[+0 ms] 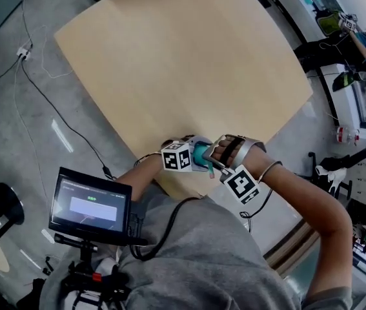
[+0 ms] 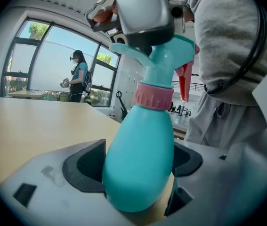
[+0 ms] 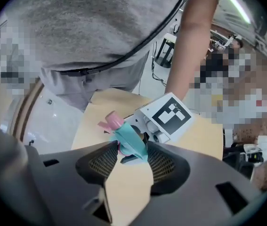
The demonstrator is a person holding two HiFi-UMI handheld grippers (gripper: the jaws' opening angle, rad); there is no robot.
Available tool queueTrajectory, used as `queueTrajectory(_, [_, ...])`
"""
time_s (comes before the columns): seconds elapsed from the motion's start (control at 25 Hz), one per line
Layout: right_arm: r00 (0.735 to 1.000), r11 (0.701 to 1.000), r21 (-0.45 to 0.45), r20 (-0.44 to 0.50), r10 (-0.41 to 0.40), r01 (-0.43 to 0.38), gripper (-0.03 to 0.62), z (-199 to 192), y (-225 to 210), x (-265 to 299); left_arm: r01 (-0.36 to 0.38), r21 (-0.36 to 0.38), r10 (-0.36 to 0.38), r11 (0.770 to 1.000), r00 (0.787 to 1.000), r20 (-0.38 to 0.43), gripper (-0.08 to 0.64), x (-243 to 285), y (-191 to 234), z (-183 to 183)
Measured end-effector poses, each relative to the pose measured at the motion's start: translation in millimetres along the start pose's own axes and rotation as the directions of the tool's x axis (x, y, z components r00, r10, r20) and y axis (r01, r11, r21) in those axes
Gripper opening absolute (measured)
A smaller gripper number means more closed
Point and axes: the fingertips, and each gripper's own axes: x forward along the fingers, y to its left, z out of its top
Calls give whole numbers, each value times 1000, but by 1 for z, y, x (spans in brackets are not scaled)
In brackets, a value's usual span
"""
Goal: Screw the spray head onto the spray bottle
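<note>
Left gripper clamps the spray bottle by its belly; right gripper pinches the spray head atop the bottle's neck.

Bright, even daylight. Tall dark-framed glass windows at far left run slightly hot, with a soft sheen on the teal plastic spray bottle. Both gripper views are fisheye with black corners. The head view bows the pale wooden table's edges.
</note>
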Motion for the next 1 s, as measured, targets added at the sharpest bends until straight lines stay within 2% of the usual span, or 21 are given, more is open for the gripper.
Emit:
queueTrajectory(0.12, [995,993,-61,6,-100,100,196,1,-5,-4,25,8,-25,1000,1000,-1,377,3,-3,5])
queueTrajectory(0.2, [990,989,-55,20,-138,139,196,4,-8,-4,36,14,-36,999,999,-6,377,2,-4,7])
queueTrajectory(0.28, [994,991,-81,0,-109,109,196,2,-5,-2,39,16,-39,999,999,-8,377,1,-5,6])
queueTrajectory(0.36, [998,992,-113,-39,-54,50,196,-2,0,4,36,13,-36,999,999,-7,377,1,-4,4])
queueTrajectory(0.44, [996,994,-108,-84,26,-35,196,-7,7,8,36,7,-36,999,999,-3,377,1,-4,3])
queueTrajectory(0.56, [993,998,-5,-100,64,-65,196,-9,7,8,36,1,-36,999,999,1,377,1,-5,4])
queueTrajectory(0.64, [992,989,136,-103,77,-63,192,-12,7,6,28,3,-28,1000,1000,5,377,2,-5,5])
queueTrajectory(0.68, [991,971,230,-102,87,-62,187,-15,7,6,19,3,-19,1000,1000,10,377,2,-4,6])
queueTrajectory(0.76, [991,902,429,-92,96,-47,187,-21,6,5,-18,-7,18,1000,999,29,377,3,-1,7])
queueTrajectory(0.8, [992,853,521,-89,89,-30,187,-24,7,4,-45,-16,46,999,998,42,377,3,1,9])
queueTrajectory(0.88, [993,734,679,-100,61,23,186,-30,11,2,-106,-32,108,994,992,65,377,5,6,12])
queueTrajectory(0.92, [993,660,749,-111,47,53,184,-33,14,1,-136,-38,139,990,988,73,377,6,8,13])
queueTrajectory(0.96, [992,570,818,-118,34,77,183,-34,16,1,-164,-45,167,985,983,80,377,7,10,14])
queueTrajectory(1.0, [993,463,881,-118,24,94,181,-34,19,2,-190,-53,194,980,977,86,377,8,11,15])
